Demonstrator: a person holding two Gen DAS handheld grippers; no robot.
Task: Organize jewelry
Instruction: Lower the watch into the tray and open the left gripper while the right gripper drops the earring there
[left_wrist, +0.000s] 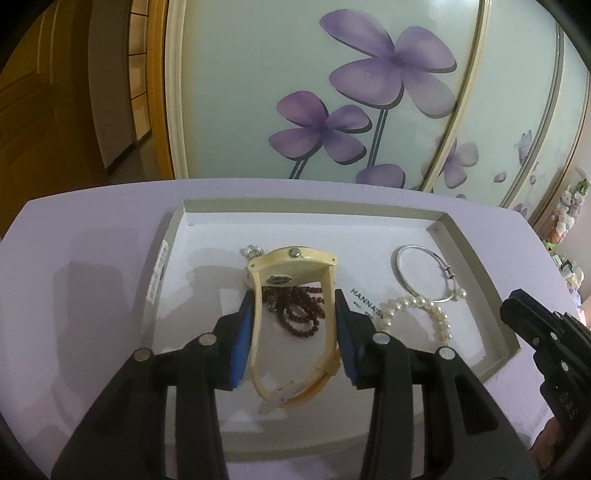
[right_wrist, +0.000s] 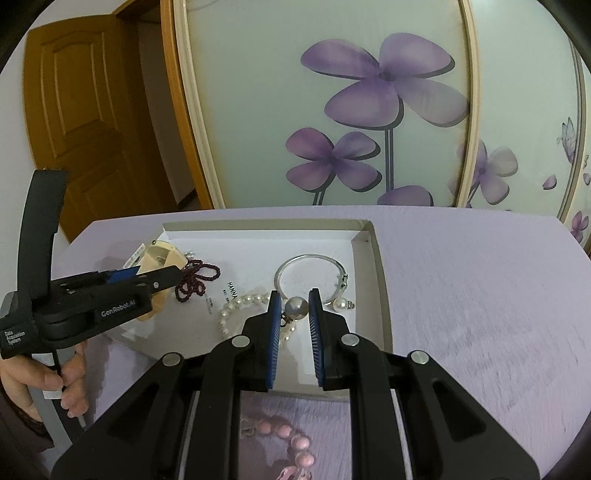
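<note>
Your left gripper (left_wrist: 294, 314) has its fingers closed on the cream wristwatch (left_wrist: 291, 280), held above the white tray (left_wrist: 476, 258) near its left edge. Your right gripper (right_wrist: 295, 317) stands partly open around a grey pearl pendant (right_wrist: 295, 307), contact unclear.

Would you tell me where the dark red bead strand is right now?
The dark red bead strand lies in the white tray, left of centre, behind the cream watch held by the left gripper and left of the pearl bracelet.
</note>
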